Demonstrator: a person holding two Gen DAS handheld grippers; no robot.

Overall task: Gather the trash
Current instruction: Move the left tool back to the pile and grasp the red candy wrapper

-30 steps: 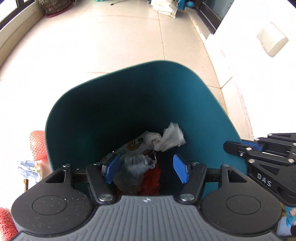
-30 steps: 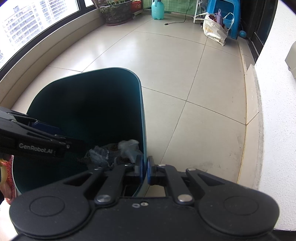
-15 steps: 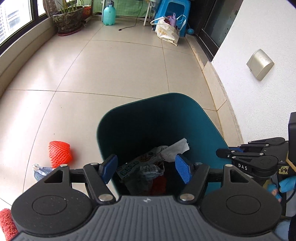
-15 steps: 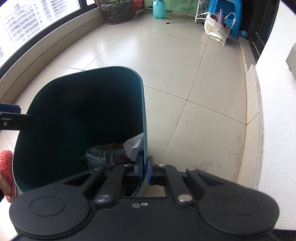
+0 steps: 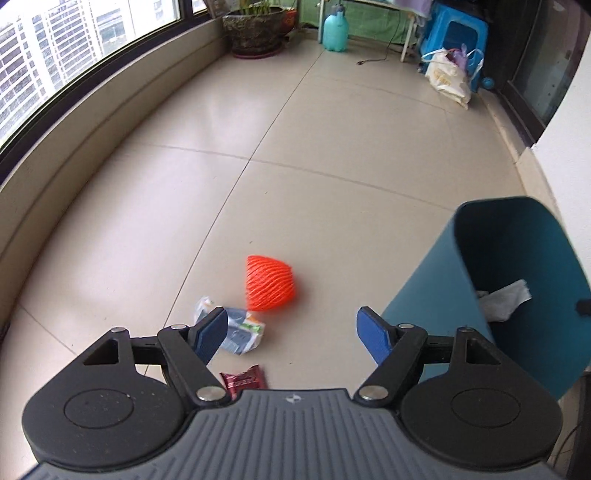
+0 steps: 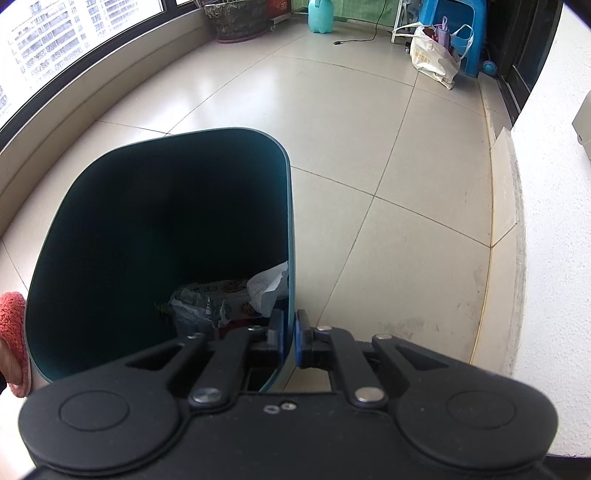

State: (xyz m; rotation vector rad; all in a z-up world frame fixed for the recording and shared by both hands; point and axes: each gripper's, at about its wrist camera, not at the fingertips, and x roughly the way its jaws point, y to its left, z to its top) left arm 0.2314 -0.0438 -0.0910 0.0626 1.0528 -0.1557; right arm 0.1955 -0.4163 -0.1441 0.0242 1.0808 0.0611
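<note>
A teal trash bin (image 5: 524, 258) (image 6: 155, 236) stands tilted on the tiled floor with crumpled paper and wrappers (image 6: 236, 295) inside. My right gripper (image 6: 290, 338) is shut on the bin's right rim. My left gripper (image 5: 291, 332) hovers over the floor left of the bin, its jaws opening with nothing between them. Just ahead of it lie an orange foam net (image 5: 269, 283), a white-and-blue wrapper (image 5: 236, 328) and a dark red wrapper (image 5: 243, 380) close under the gripper body.
A low window ledge (image 5: 92, 155) curves along the left. At the far end stand a plant pot (image 5: 255, 33), a teal bottle (image 5: 334, 29), a blue stool (image 5: 454, 40) and a white bag (image 5: 448, 75). A white wall (image 6: 554, 221) runs along the right.
My left gripper swung left out of the bin to above the floor trash and its jaws spread wider. The right gripper kept its hold on the bin rim.
</note>
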